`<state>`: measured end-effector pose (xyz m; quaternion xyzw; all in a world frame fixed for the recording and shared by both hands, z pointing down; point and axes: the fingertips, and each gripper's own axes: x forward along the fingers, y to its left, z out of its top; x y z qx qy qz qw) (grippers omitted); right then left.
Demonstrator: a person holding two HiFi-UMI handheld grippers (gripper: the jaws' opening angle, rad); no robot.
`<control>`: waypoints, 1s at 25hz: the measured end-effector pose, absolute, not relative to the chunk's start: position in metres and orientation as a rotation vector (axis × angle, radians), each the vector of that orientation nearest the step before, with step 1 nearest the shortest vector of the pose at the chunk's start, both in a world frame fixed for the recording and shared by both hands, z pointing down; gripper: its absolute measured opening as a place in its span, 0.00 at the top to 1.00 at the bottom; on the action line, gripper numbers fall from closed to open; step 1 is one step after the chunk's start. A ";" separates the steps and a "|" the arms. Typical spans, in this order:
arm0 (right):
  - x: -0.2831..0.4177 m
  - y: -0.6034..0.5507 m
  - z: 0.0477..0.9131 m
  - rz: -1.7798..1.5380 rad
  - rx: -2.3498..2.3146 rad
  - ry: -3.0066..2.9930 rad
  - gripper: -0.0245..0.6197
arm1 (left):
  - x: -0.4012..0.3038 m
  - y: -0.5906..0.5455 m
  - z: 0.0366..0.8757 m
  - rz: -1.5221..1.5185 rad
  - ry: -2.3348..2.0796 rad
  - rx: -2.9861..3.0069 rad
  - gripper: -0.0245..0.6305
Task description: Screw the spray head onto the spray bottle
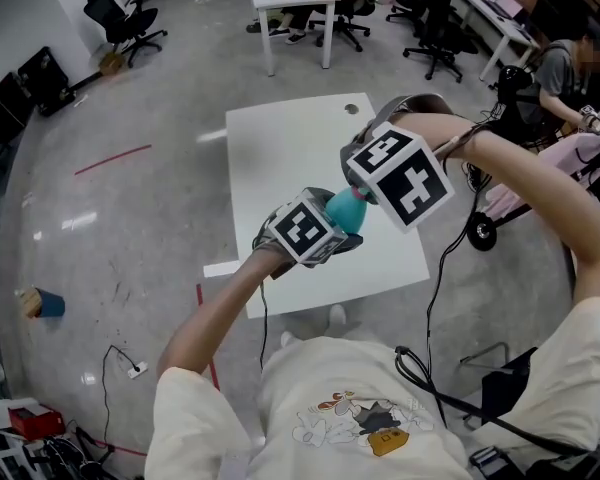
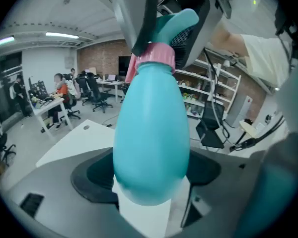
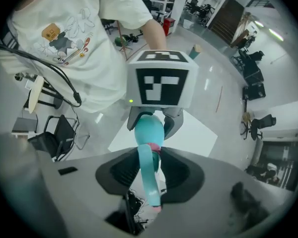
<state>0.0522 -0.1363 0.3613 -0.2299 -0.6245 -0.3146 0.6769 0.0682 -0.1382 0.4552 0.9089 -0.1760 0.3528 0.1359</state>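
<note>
The left gripper [image 2: 150, 176] is seen clamped on the broad lower body of the spray bottle [image 2: 151, 128]. Its 2 jaws are set wide because the teal belly is wide, and the bottle is thereby braced against spinning. The right gripper [image 3: 151, 173] is closed on the spray head [image 3: 150, 195]. The long teal trigger piece is pinched between the 2 pads, so a roll of the wrist can be passed down into the pink collar [image 3: 154, 149].

The collar is seated on the bottle's neck, in line with the body. How far the thread has been taken up cannot be told from any view. The step in hand is judged to be the screwing itself, 1 tool as anchor, 1 as driver.

In the head view the bottle is carried in the air between the 2 marker cubes, the right gripper brought down over its top and the left set against its base. Nothing is rested on the white table [image 1: 280, 158] below, so both ends are left free to be turned. A slip of the pads on the smooth plastic is judged the main risk.
</note>
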 end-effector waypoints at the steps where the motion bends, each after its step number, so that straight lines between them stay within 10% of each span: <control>1: 0.052 -0.138 0.361 -0.688 -0.501 -1.416 0.76 | 0.068 -0.144 0.455 1.025 -0.585 2.633 0.34; 25: 0.028 -0.173 0.360 -0.076 0.000 -1.715 0.76 | 0.039 -0.203 0.459 0.815 -1.562 2.400 0.34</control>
